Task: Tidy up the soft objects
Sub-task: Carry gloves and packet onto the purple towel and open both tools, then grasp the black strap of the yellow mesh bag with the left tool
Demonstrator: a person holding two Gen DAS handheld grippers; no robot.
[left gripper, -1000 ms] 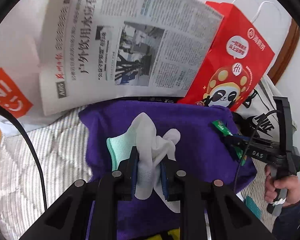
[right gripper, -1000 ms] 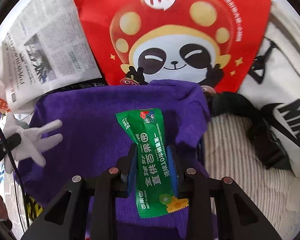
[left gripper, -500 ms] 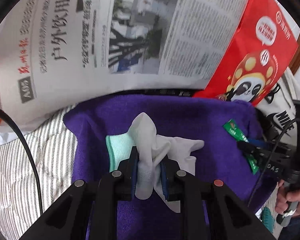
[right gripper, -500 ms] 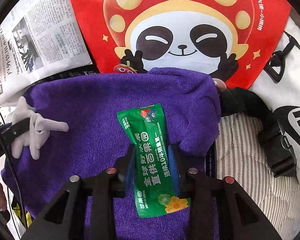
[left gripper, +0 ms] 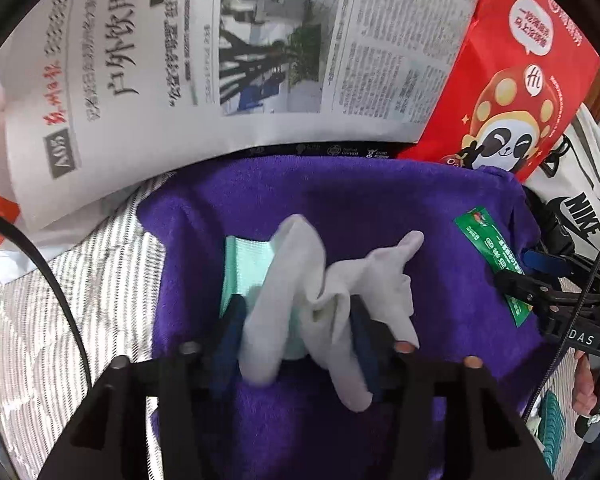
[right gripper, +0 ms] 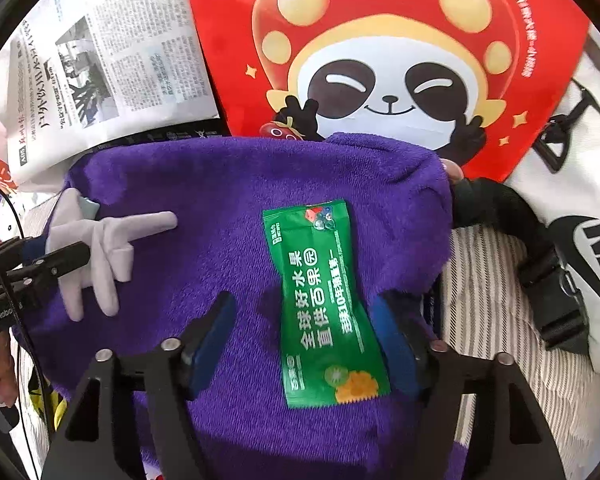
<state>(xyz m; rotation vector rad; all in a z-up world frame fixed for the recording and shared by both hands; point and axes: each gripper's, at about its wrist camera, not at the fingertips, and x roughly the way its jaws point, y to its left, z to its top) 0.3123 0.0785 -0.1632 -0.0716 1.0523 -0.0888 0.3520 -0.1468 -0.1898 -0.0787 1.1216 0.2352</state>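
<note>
A purple towel (left gripper: 380, 208) lies spread on the striped bedding and also shows in the right wrist view (right gripper: 228, 208). A white glove with a mint-green cuff (left gripper: 312, 292) rests on it between the fingers of my left gripper (left gripper: 296, 320), whose jaws stand open around it. It also shows at the left of the right wrist view (right gripper: 100, 248). A green snack packet (right gripper: 324, 300) lies flat on the towel. My right gripper (right gripper: 304, 328) is open, the packet beside its right finger. The packet shows in the left wrist view (left gripper: 488, 248) too.
A folded newspaper (left gripper: 236, 48) and a red panda paper bag (right gripper: 400, 60) lean behind the towel. A white Nike bag with black straps (right gripper: 580, 240) lies to the right. Striped bedding (left gripper: 60, 300) surrounds the towel.
Both grippers have opened. The left one let go of the glove and the right one let go of the green packet; both now lie on the purple towel. Both cameras moved closer.
</note>
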